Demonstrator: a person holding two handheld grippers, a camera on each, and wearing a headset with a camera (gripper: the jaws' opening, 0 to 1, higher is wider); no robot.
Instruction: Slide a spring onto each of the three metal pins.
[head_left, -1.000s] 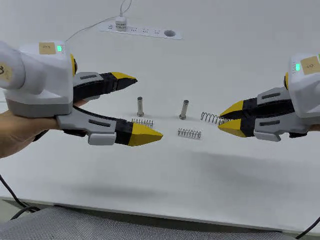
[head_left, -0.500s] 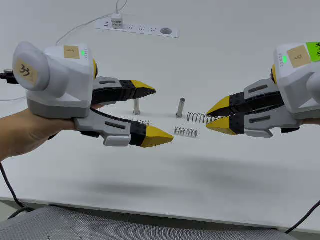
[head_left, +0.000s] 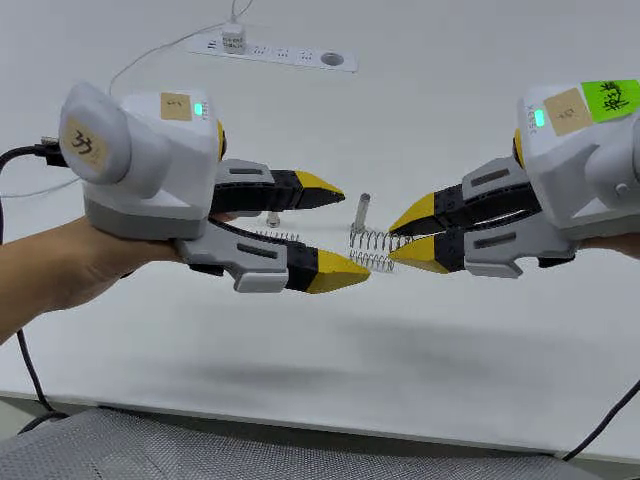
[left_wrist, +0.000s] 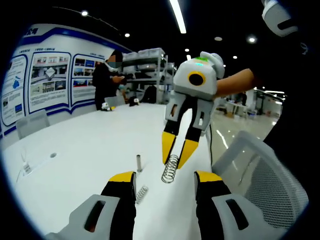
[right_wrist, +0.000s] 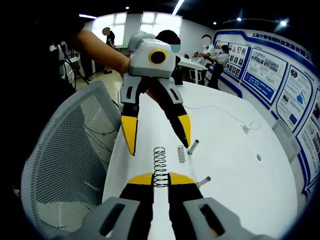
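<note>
Right tongs (head_left: 392, 245) clamp a spring (head_left: 368, 240) just ahead of the spread left tongs (head_left: 355, 232).

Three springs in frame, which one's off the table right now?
The spring pinched by one end in the right gripper, sticking out in mid-air. The second spring beside it and the third spring farther left lie flat on the table.

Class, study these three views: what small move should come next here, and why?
Probably carry the spring over the nearest upright pin and tip its free end down toward the pin's top. The right tongs are shut on one end of it, the pin stands bare just behind it, and the left tongs are open, holding nothing.
</note>
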